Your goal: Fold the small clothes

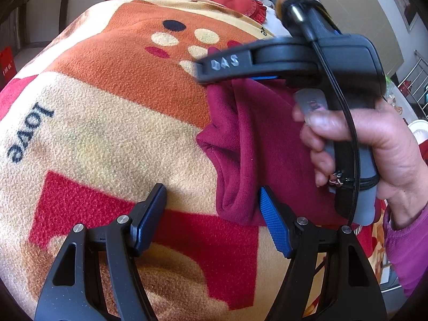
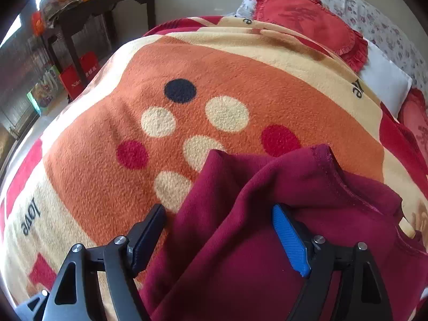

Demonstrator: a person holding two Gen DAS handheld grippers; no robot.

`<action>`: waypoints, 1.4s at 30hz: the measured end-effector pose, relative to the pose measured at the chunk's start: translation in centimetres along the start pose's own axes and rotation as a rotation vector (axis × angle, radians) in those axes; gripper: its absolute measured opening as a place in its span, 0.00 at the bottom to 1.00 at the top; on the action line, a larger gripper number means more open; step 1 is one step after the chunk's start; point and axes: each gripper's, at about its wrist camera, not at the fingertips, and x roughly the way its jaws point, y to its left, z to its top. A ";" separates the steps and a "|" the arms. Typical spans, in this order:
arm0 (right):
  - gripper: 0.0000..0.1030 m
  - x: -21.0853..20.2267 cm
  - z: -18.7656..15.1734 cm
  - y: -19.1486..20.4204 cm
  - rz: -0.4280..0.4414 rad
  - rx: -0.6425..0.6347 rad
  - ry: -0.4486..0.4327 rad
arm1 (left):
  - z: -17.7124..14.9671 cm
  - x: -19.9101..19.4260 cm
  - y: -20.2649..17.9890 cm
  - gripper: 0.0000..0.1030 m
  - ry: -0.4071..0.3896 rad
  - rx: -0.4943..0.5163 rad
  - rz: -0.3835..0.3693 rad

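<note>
Maroon garment (image 2: pixel 254 214), soft knit with a stitched hem, lies rumpled at the lower right of the frame on a fleecy printed blanket (image 2: pixel 107 182), its lower part cut off. Left hand-held gripper (image 1: pixel 212 214) stands open above the blanket, nothing between its pads. Right hand-held gripper (image 2: pixel 219 236) gapes over the cloth without pinching it. Red frilled cushion (image 2: pixel 307 18) sits at upper right.

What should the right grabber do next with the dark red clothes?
Probably close on the raised fold. The right gripper is open over the dark red garment, which lies rumpled on the blanket, and the left gripper is open beside it, holding nothing.
</note>
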 end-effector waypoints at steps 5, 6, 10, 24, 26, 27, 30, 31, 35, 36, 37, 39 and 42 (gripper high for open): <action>0.30 -2.0 -1.5 -1.9 0.092 0.021 -0.040 | -0.2 0.1 -0.6 0.69 -0.006 0.030 0.024; 0.25 -2.3 -1.7 -2.5 0.122 0.042 -0.045 | -0.3 0.1 -1.1 0.69 -0.006 0.048 0.037; 0.18 -4.0 -2.7 -4.9 0.258 0.143 -0.079 | -0.3 -0.7 -2.7 0.70 -0.029 0.124 0.012; 0.15 -8.2 -4.5 -9.0 0.394 0.256 -0.129 | 5.3 2.6 -4.1 0.66 -0.062 0.098 -0.101; 0.15 -8.2 -4.5 -9.4 0.409 0.265 -0.118 | 5.4 2.4 -4.5 0.56 -0.087 0.092 -0.153; 0.15 -8.2 -4.5 -9.7 0.412 0.278 -0.120 | 5.4 2.1 -4.8 0.53 -0.106 0.097 -0.166; 0.43 -8.5 -4.3 -10.9 0.436 0.348 -0.131 | 5.5 1.7 -5.4 0.46 -0.112 0.107 -0.196; 0.56 -8.6 -4.2 -11.3 0.426 0.373 -0.143 | 5.5 1.6 -5.6 0.46 -0.112 0.112 -0.200; 0.73 -8.3 -2.8 -11.5 0.416 0.410 -0.139 | 5.9 1.8 -6.2 0.46 -0.106 0.121 -0.196; 0.75 -8.0 -2.1 -11.1 0.412 0.400 -0.122 | 6.0 1.8 -6.3 0.46 -0.104 0.119 -0.195; 0.77 -7.6 -1.5 -10.5 0.400 0.378 -0.103 | 6.0 1.9 -6.3 0.46 -0.103 0.116 -0.194; 0.78 -6.6 -0.4 -9.3 0.353 0.328 -0.058 | 6.0 1.9 -6.2 0.46 -0.101 0.110 -0.190; 0.75 -4.1 0.4 -7.6 0.316 0.271 0.027 | 5.8 2.0 -6.5 0.46 -0.094 0.120 -0.165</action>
